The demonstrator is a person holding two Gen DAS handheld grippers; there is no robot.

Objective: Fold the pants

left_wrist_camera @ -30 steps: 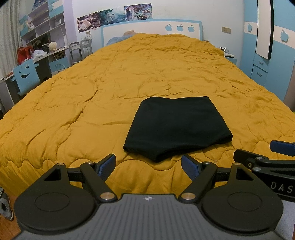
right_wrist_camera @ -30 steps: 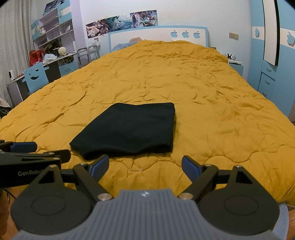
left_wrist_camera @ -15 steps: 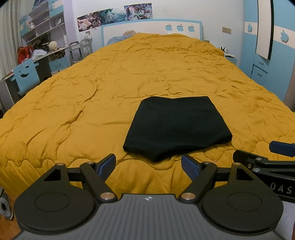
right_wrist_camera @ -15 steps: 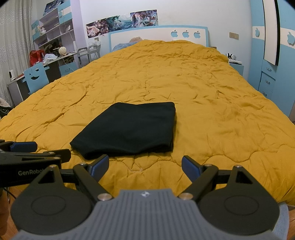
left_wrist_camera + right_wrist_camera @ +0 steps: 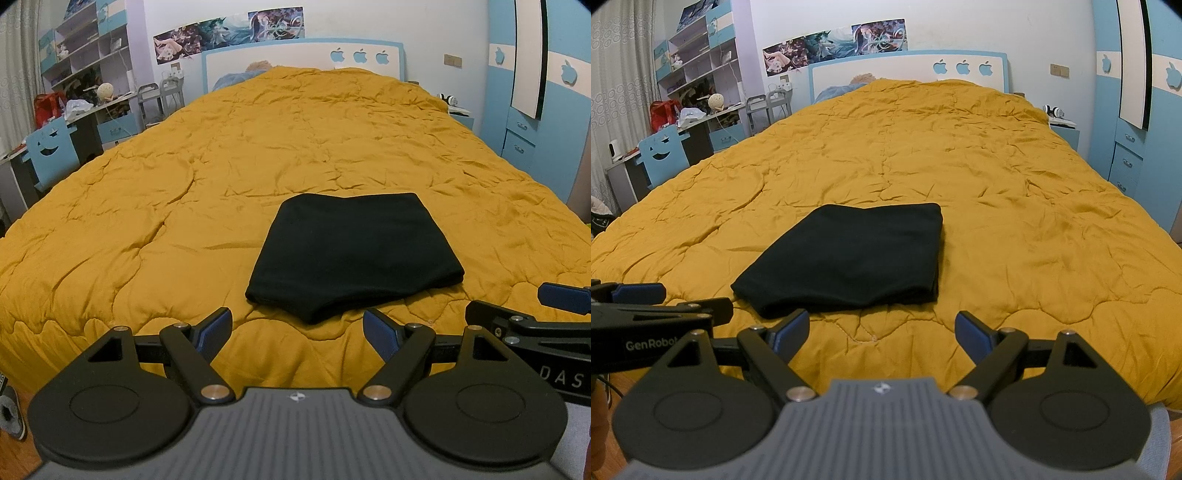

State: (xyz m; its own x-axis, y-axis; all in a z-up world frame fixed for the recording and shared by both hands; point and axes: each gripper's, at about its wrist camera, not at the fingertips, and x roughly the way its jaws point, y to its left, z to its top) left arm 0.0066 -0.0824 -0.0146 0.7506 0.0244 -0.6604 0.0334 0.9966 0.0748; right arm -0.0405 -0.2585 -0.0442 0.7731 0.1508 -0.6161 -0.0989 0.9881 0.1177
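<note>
Left gripper (image 5: 297,328), jaws spread and empty, hovers just short of the folded black fabric pants (image 5: 354,254) lying ahead, slightly right, on the mustard-yellow quilted bedspread (image 5: 184,192). Right gripper (image 5: 882,332), likewise spread, has them ahead, slightly left.

You see a mustard quilt (image 5: 332,147); left of it a blue smiley chair (image 5: 50,147), behind it a white headboard (image 5: 303,61).
</note>
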